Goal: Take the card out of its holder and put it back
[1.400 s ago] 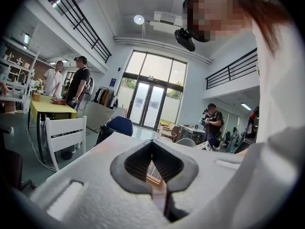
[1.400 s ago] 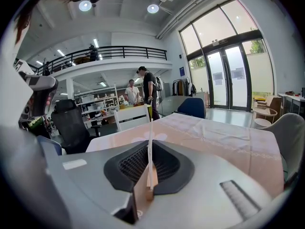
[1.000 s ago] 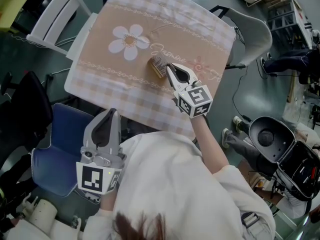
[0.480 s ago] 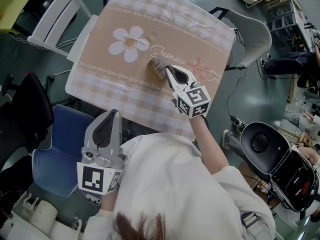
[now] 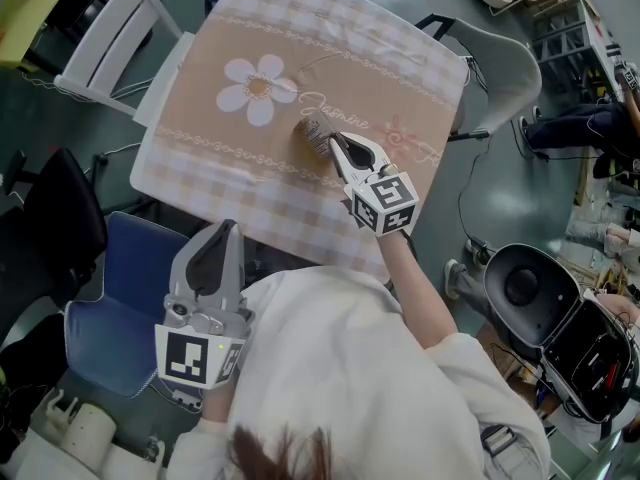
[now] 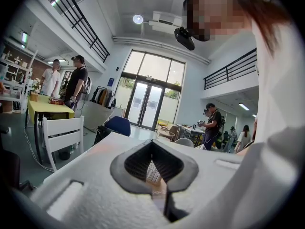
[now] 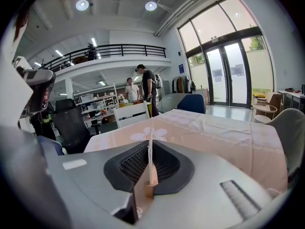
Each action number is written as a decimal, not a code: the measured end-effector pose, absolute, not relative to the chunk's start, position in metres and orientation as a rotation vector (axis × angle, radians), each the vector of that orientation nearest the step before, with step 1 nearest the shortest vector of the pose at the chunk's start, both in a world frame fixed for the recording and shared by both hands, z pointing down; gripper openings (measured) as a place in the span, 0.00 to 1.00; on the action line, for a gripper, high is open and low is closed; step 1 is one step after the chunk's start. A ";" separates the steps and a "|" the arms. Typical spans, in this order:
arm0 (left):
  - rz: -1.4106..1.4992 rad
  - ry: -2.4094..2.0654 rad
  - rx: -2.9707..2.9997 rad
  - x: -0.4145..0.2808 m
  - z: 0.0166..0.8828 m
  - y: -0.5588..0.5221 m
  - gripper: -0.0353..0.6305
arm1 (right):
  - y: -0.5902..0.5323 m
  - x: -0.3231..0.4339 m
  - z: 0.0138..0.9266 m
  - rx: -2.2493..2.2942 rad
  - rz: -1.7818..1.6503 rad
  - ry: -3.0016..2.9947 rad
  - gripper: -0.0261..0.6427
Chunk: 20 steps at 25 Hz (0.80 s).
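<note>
Tall glass doors (image 6: 147, 104) light a hall with white chair (image 6: 64, 135) and mezzanine railing (image 7: 114, 49).

Holder (image 5: 312, 128) partly behind the right claw (image 5: 336, 141) (surface detail blurred), card (image 7: 152, 173) edge-on, face unseen.

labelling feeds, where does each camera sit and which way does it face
Head view: on the person's head, facing steeply down at the table; shows white shirt, left hand-held gripper, right hand-held gripper.
Left gripper view: on that gripper, facing glass doors; closed jaws, white shirt.
Right gripper view: on that gripper, facing across the table; jaws pinching the card.
Shared: head and right views both show the table.
</note>
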<state>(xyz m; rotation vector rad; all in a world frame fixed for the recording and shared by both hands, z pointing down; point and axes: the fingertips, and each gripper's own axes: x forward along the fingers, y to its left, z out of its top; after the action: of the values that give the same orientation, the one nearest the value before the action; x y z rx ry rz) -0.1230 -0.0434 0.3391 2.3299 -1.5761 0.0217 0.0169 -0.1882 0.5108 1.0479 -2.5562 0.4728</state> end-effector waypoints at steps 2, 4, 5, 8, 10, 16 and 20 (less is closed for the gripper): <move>0.019 -1.577 2.332 -0.122 0.339 -0.043 0.05 | -0.188 0.017 0.511 1.050 0.473 -2.560 0.06; 0.016 -1.579 2.334 -0.122 0.339 -0.042 0.05 | -0.188 0.018 0.512 1.052 0.473 -2.562 0.06; 0.015 -1.580 2.334 -0.122 0.338 -0.042 0.05 | -0.188 0.018 0.512 1.053 0.474 -2.562 0.06; 0.014 -1.584 2.333 -0.123 0.337 -0.041 0.05 | -0.189 0.018 0.511 1.055 0.477 -2.557 0.06; 0.012 -1.586 2.333 -0.124 0.337 -0.039 0.05 | -0.190 0.019 0.512 1.061 0.482 -2.553 0.06; 0.011 -1.592 2.331 -0.124 0.338 -0.034 0.05 | -0.190 0.019 0.513 1.072 0.485 -2.551 0.06; 0.010 -1.592 2.333 -0.124 0.336 -0.032 0.05 | -0.189 0.019 0.513 1.061 0.489 -2.555 0.06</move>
<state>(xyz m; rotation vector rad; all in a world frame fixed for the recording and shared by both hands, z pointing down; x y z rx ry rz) -0.1236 -0.0318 0.3364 2.3330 -1.5922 0.0104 0.0187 -0.1888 0.5127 1.0613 -2.5553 0.4895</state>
